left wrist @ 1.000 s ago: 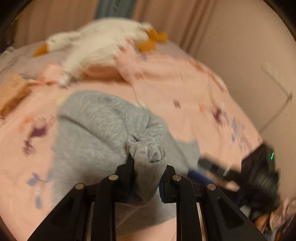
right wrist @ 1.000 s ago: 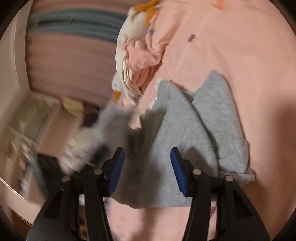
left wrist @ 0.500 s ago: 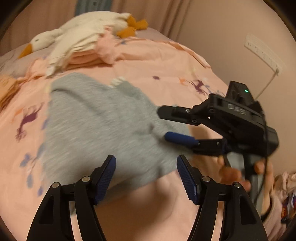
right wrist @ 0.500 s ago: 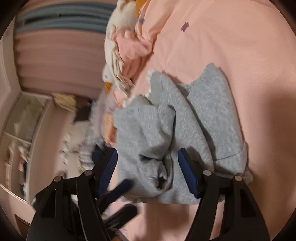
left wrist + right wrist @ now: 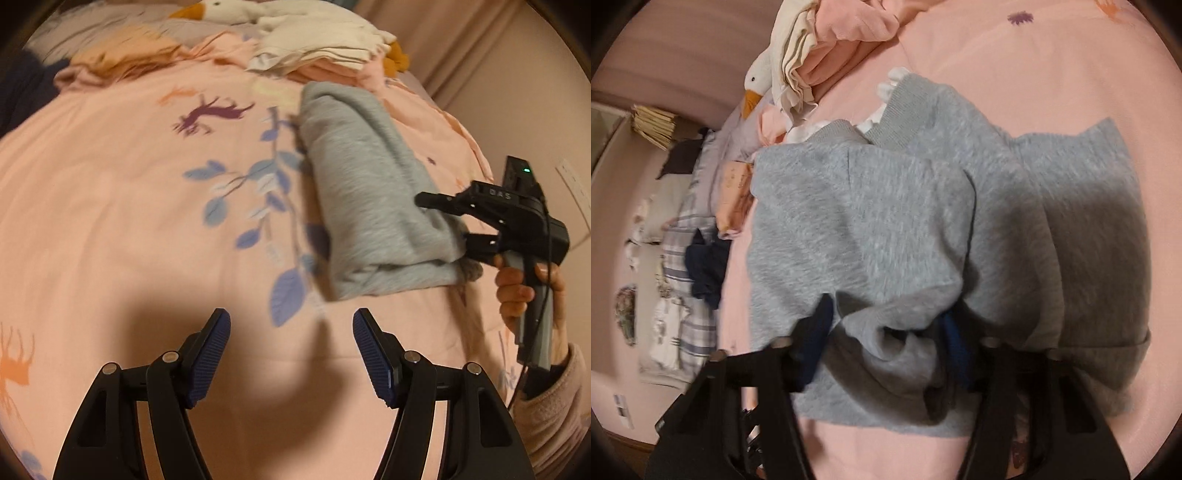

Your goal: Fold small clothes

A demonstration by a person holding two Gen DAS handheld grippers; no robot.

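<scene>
A small grey sweatshirt lies partly folded on the pink printed bedsheet. My left gripper is open and empty, above bare sheet to the near left of the garment. My right gripper stands wide, its blue pads either side of a bunched grey fold of the sweatshirt; the jaws are not closed on it. The right gripper also shows in the left wrist view at the garment's right edge, held by a hand.
A white goose plush and stacked pink and cream clothes lie at the far end of the bed. Dark and checked clothes lie off the bed's left side. A wall with a socket stands to the right.
My left gripper let go of the grey cloth, opened and drew back to the left. My right gripper moved in onto the near edge of the sweatshirt, now folded over.
</scene>
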